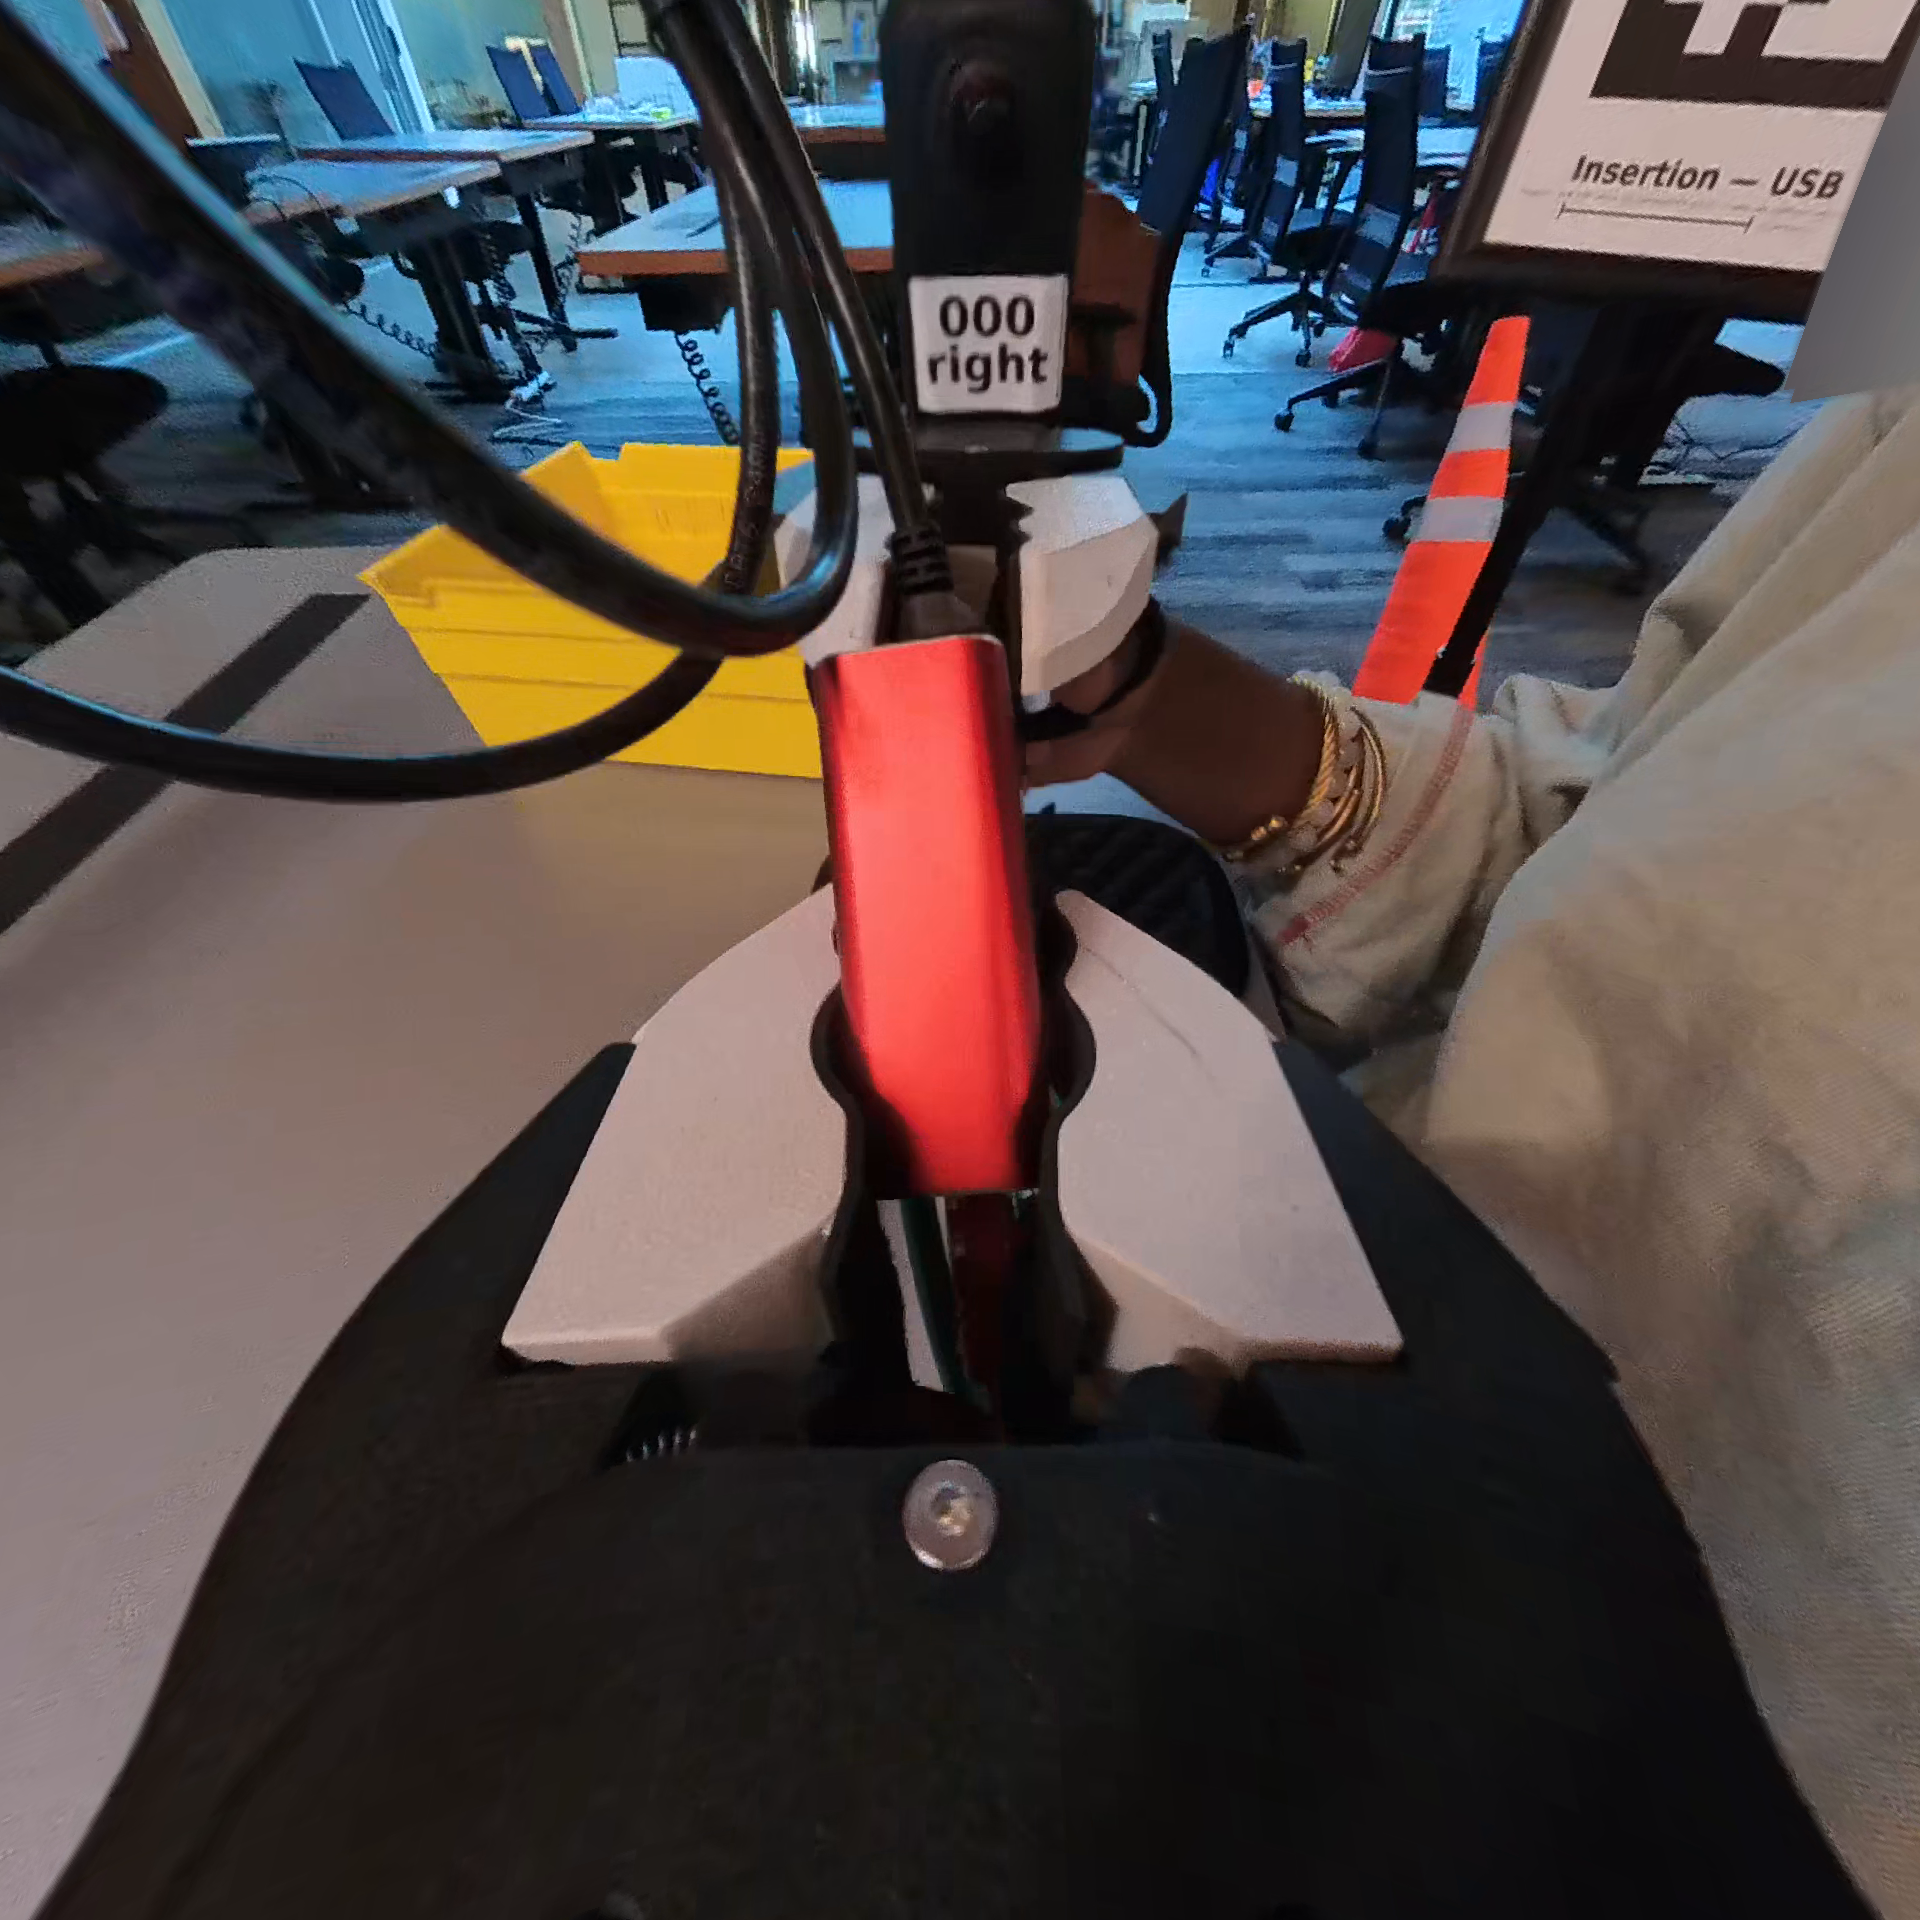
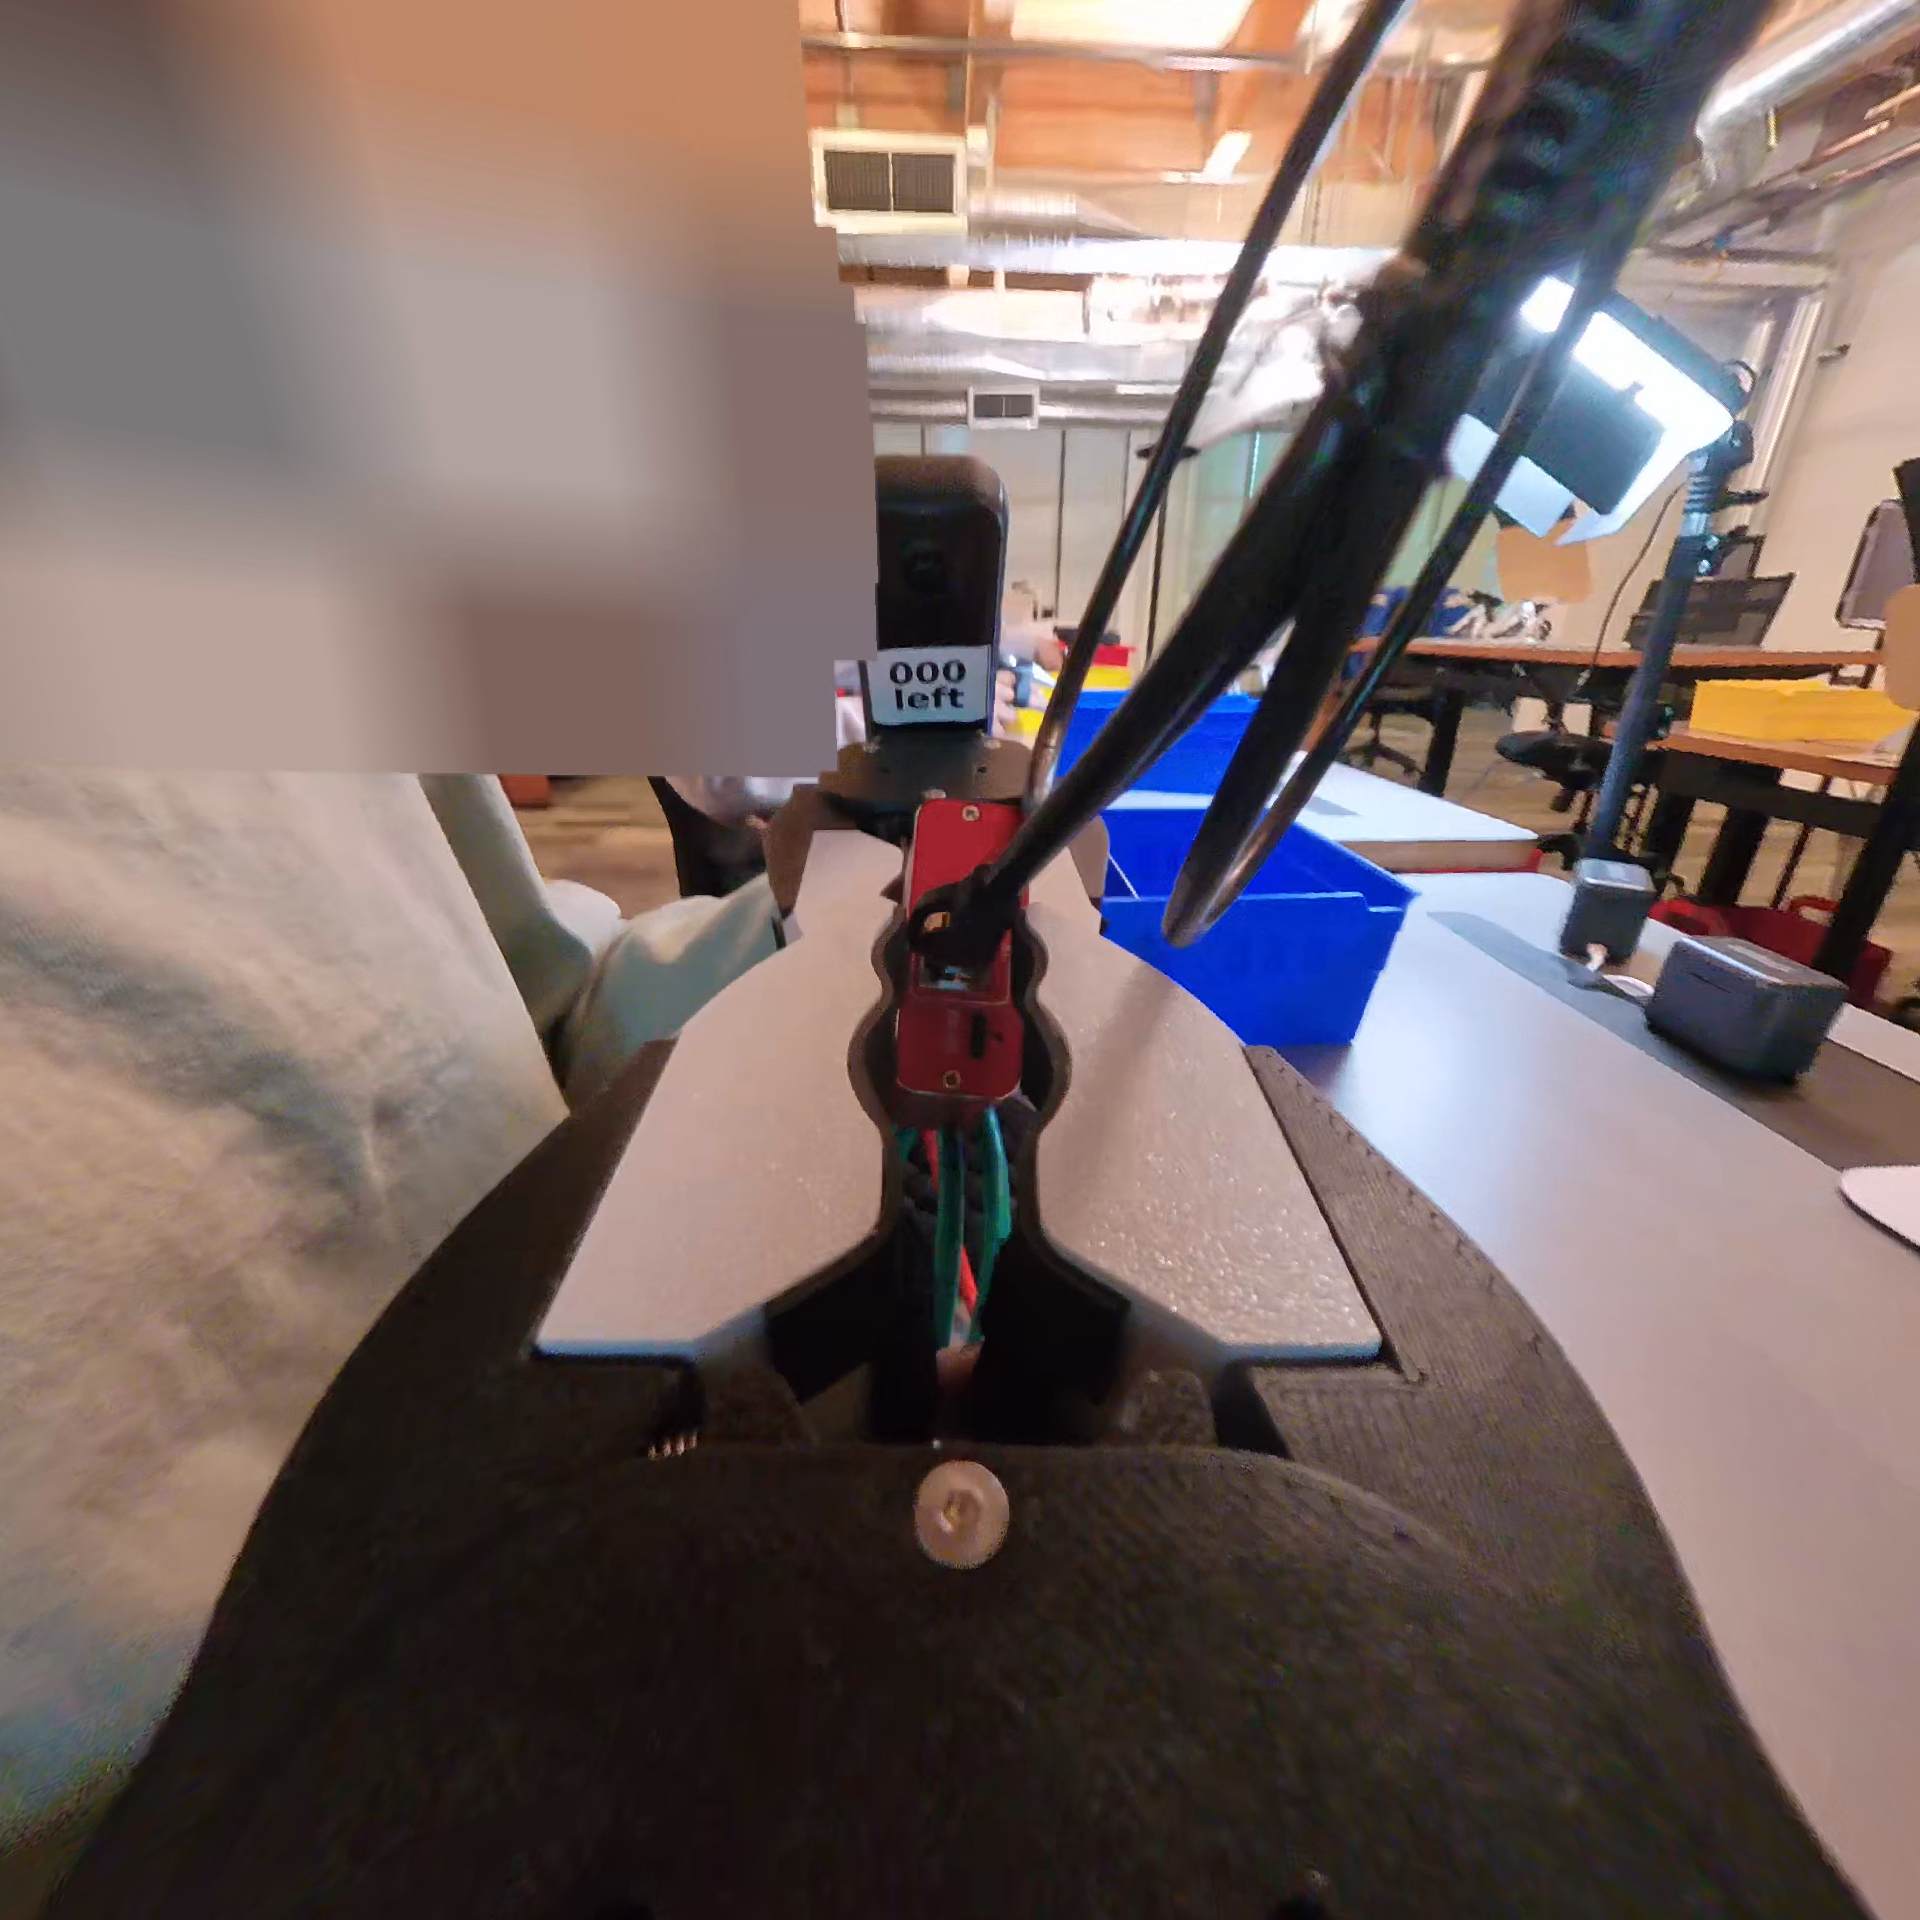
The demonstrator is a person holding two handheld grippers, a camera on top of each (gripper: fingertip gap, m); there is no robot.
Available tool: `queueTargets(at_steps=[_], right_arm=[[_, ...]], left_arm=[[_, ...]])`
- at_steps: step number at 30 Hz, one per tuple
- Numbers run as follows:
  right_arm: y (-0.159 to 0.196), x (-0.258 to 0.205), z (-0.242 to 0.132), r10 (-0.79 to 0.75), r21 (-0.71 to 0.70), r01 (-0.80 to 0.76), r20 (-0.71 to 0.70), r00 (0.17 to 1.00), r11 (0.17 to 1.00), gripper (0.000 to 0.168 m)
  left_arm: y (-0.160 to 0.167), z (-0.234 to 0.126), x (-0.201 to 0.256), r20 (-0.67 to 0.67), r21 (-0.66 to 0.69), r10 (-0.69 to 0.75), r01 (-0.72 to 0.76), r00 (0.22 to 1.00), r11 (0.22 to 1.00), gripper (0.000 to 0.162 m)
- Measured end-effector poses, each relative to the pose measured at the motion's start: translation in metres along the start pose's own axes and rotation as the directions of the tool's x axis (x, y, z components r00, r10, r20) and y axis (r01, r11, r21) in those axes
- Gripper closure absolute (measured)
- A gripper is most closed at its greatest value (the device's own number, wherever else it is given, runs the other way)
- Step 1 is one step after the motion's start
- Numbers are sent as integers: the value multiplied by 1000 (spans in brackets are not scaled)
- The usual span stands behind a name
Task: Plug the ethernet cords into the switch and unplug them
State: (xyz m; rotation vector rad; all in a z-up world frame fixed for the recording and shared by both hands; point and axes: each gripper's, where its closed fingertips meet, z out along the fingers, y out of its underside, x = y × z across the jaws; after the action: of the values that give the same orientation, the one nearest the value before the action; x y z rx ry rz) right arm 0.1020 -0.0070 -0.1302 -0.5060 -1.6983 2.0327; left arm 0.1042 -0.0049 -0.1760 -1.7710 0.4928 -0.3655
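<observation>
- Left gripper (image 1: 940, 1049) is clamped on the near end of the red box (image 1: 925, 894), held above the table (image 1: 312, 987).
- Right gripper (image 2: 961, 997) faces it, closed around the far end, where the black cord (image 1: 914, 566) is plugged in.

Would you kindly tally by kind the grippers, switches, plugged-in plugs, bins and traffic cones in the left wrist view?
grippers: 2, the left gripper and the right gripper
red switch: 1
black plug: 1
yellow bin: 1
orange traffic cone: 1
Total: 6
</observation>
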Motion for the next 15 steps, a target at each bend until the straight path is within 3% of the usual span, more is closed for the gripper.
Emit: queueTargets(at_steps=[11,15], right_arm=[[2,0,-6,-72,-131,71,1,997,989,150],[6,4,-6,-245,-156,231,-76,967,960,150]], left_arm=[[4,2,2,-13,-45,-31,30,999,999,132],[8,2,-3,37,-58,-14,16,999,998,133]])
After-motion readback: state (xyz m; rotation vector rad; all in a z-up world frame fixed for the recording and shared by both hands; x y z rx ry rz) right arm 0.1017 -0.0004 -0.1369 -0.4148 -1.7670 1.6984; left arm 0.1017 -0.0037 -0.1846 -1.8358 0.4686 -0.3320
